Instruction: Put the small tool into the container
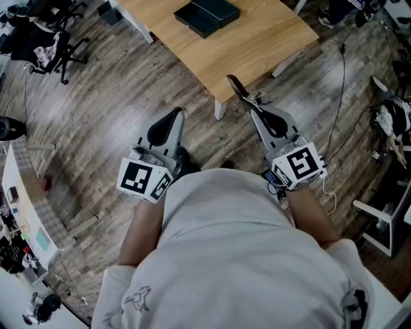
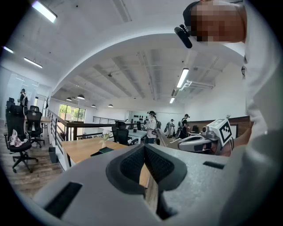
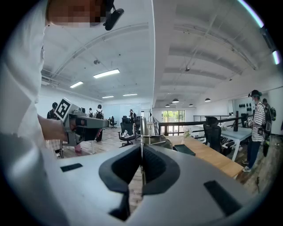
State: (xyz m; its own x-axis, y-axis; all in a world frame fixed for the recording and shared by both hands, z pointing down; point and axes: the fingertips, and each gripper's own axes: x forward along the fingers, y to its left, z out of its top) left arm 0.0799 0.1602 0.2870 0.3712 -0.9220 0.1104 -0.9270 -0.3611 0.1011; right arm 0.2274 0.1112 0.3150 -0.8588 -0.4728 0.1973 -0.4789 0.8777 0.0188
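A dark flat container (image 1: 207,16) lies on the wooden table (image 1: 257,48) at the far side. It also shows as a dark tray (image 3: 183,149) in the right gripper view. My right gripper (image 1: 255,110) is shut on a small tool (image 1: 236,86), a thin dark piece that sticks out past the jaws toward the table's near corner. In the right gripper view the tool's thin metal edge (image 3: 142,126) rises between the pads. My left gripper (image 1: 176,114) hovers over the floor left of the table corner, shut with nothing between its pads (image 2: 132,163).
Wooden plank floor lies under both grippers. Black office chairs (image 1: 58,45) stand at the far left, and a white shelf (image 1: 19,212) with clutter runs along the left edge. Cables and a white frame (image 1: 385,218) are on the right. People stand far off (image 2: 151,126).
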